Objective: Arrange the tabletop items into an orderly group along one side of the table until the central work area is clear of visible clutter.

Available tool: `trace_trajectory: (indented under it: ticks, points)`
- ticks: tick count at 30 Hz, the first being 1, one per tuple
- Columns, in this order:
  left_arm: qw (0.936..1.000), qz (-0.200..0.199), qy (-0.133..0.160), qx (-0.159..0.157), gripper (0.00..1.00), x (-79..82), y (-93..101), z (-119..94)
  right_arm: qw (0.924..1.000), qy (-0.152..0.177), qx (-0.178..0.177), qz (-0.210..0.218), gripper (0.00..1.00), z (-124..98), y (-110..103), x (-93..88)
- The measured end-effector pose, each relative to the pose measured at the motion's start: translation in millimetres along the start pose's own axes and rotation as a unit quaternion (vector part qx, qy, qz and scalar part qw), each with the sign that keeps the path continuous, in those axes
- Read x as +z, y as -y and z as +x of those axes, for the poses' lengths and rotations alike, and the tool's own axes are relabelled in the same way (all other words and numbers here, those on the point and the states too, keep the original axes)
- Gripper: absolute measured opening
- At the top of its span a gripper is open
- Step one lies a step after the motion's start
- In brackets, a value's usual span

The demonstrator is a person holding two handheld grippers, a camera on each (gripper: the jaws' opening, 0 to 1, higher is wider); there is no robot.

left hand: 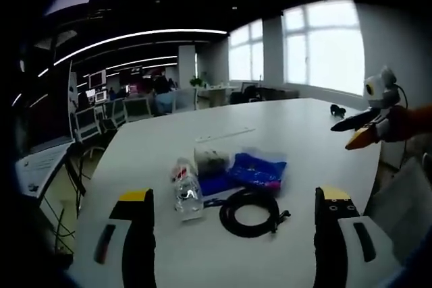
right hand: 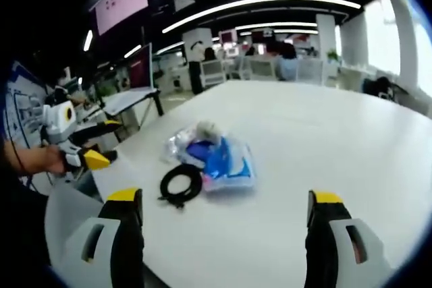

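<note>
In the left gripper view, the left gripper (left hand: pixel 233 234) has its two jaws spread wide apart, and there is nothing between them. It hangs over the near part of the big white table (left hand: pixel 290 123). Just ahead, a clear plastic bottle (left hand: pixel 187 190) lies on its side. Right of it sits a blue bag (left hand: pixel 256 170), and a small grey roll (left hand: pixel 210 160) touches the bag's far left corner. A black cable coil (left hand: pixel 248 212) lies in front of the bag. Far to the right, the right gripper (left hand: pixel 358 133) pokes in over the table edge.

In the right gripper view, the right gripper (right hand: pixel 226 231) is also wide open and holds nothing.
</note>
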State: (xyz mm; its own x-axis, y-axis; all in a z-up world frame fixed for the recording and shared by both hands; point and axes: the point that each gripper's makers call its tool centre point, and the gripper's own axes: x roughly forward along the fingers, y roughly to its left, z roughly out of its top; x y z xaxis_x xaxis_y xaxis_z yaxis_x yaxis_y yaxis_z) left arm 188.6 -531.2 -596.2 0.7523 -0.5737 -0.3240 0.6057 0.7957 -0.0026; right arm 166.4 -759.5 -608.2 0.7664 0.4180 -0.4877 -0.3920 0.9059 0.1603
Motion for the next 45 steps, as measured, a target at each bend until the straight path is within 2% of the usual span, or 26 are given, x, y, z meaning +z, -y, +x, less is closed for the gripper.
trace_trajectory:
  ticks: [12, 22, 29, 32, 36, 45]
  points:
    - [0.9998, -0.007, -0.014, 0.01, 1.0, -7.7, -17.6, 18.1, 0.9997, 0.001, 0.024, 0.007, 1.0, 39.0, -2.4, 21.3]
    - [0.9992, -0.004, -0.029, 0.027, 0.98, -15.4, -34.5, 29.6, 0.9989, -0.022, 0.041, 0.005, 1.0, 71.3, -4.9, 23.3]
    - [0.9988, -0.01, -0.034, 0.034, 0.98, -16.3, -44.0, 43.7, 0.9977, -0.033, 0.059, 0.002, 0.99, 93.9, -12.3, 31.7]
    - [0.9985, -0.012, -0.039, 0.037, 0.97, -16.1, -48.0, 50.8, 0.9973, -0.035, 0.064, 0.001, 0.98, 102.3, -13.6, 38.2]
    - [0.9982, -0.018, -0.042, 0.039, 0.97, -16.2, -54.4, 60.6, 0.9965, -0.014, 0.073, 0.036, 0.98, 113.6, -15.6, 57.2]
    - [0.9972, -0.035, -0.042, 0.052, 0.95, -18.1, -71.9, 78.0, 0.9954, -0.029, 0.083, 0.04, 0.97, 141.1, -18.2, 70.2]
